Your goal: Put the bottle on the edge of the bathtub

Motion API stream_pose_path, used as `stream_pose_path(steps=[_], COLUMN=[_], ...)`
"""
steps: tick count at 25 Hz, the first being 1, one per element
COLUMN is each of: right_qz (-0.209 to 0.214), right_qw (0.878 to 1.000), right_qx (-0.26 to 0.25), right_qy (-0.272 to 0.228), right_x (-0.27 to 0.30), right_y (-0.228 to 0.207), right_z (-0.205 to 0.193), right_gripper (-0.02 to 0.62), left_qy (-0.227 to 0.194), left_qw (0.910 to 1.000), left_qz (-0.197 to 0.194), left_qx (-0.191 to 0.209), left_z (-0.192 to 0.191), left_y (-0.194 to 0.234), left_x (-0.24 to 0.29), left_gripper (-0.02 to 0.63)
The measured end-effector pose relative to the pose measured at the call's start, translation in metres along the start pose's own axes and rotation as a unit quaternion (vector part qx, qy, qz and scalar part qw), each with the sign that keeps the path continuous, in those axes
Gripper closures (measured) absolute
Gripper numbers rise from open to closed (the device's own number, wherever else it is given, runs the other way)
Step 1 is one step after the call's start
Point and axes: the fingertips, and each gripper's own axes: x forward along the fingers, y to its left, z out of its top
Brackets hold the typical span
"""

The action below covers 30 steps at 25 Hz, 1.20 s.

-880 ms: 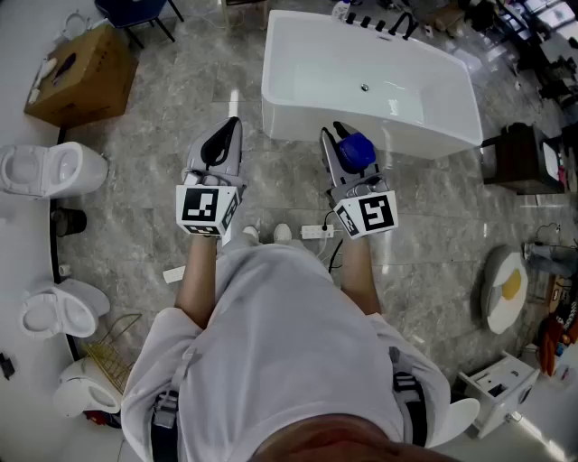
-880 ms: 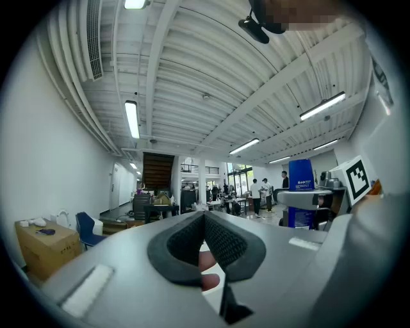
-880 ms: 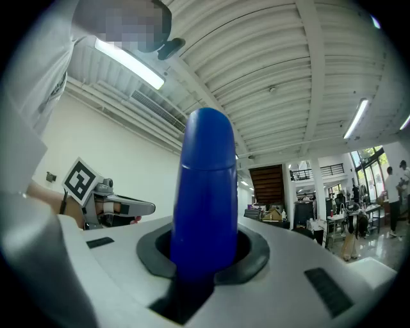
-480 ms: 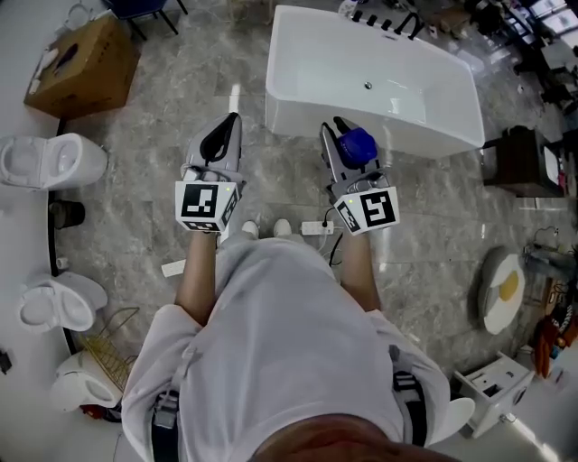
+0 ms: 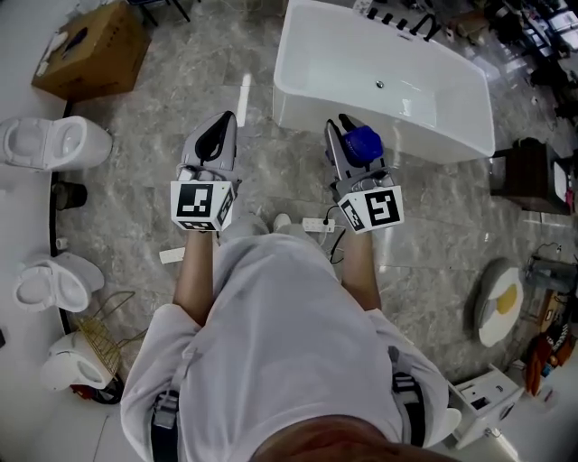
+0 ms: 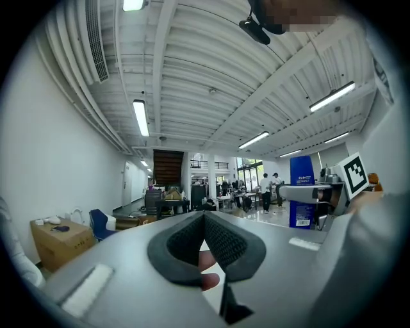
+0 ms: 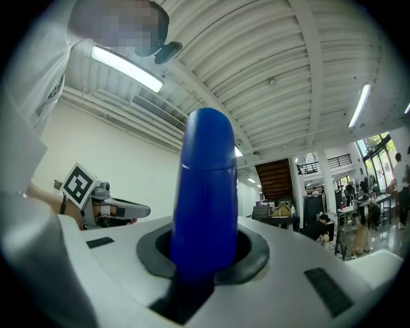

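Observation:
My right gripper (image 5: 350,128) is shut on a blue bottle (image 5: 363,144), held upright over the floor just short of the white bathtub (image 5: 424,140). In the right gripper view the bottle (image 7: 206,192) rises rounded end up from between the dark pads of the right gripper (image 7: 205,251). To its left, at about the same height, my left gripper (image 5: 226,124) is shut and holds nothing. In its own view the tips of the left gripper (image 6: 204,214) meet, and a person's finger shows through the gap behind them. The bottle (image 6: 301,198) shows at that view's right.
A cardboard box (image 5: 90,50) stands at the back left. Two toilets (image 5: 54,144) (image 5: 45,287) line the left wall. A power strip (image 5: 316,226) with its cord lies on the floor by my feet. A dark cabinet (image 5: 528,176) stands right of the tub, and black taps (image 5: 397,18) sit on its far rim.
In the head view the tub and floor have slid a little to the right. Both grippers keep the same pose, and the bottle stays in the right one.

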Motion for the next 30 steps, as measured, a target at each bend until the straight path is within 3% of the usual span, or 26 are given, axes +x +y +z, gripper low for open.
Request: stream_pose_path(steps=[8, 15, 23, 30], right_qz=[0.019, 0.027, 0.009, -0.024], right_qw=[1.0, 0.999, 0.999, 0.998], right_qx=[0.017, 0.019, 0.017, 0.026], right_qy=[0.014, 0.017, 0.025, 0.044], right_x=[0.022, 0.071, 0.191, 0.314], right_y=[-0.015, -0.036, -0.068, -0.113], right_z=[-0.03, -0.045, -0.07, -0.088], right_gripper=[0.508, 0.508, 0.508, 0.508], left_qy=[0.025, 0.03, 0.023, 0.033], left_qw=[0.9989, 0.9982, 0.9985, 0.9994], left_qz=[0.038, 0.049, 0.049, 0.014], left_qx=[0.009, 0.015, 0.002, 0.005], left_z=[-0.019, -0.029, -0.041, -0.041], left_y=[0.021, 0.056, 0.162, 0.262], left_x=[0.002, 0.039, 0.128, 0.238], left_gripper=[0.609, 0.609, 0.609, 0.609])
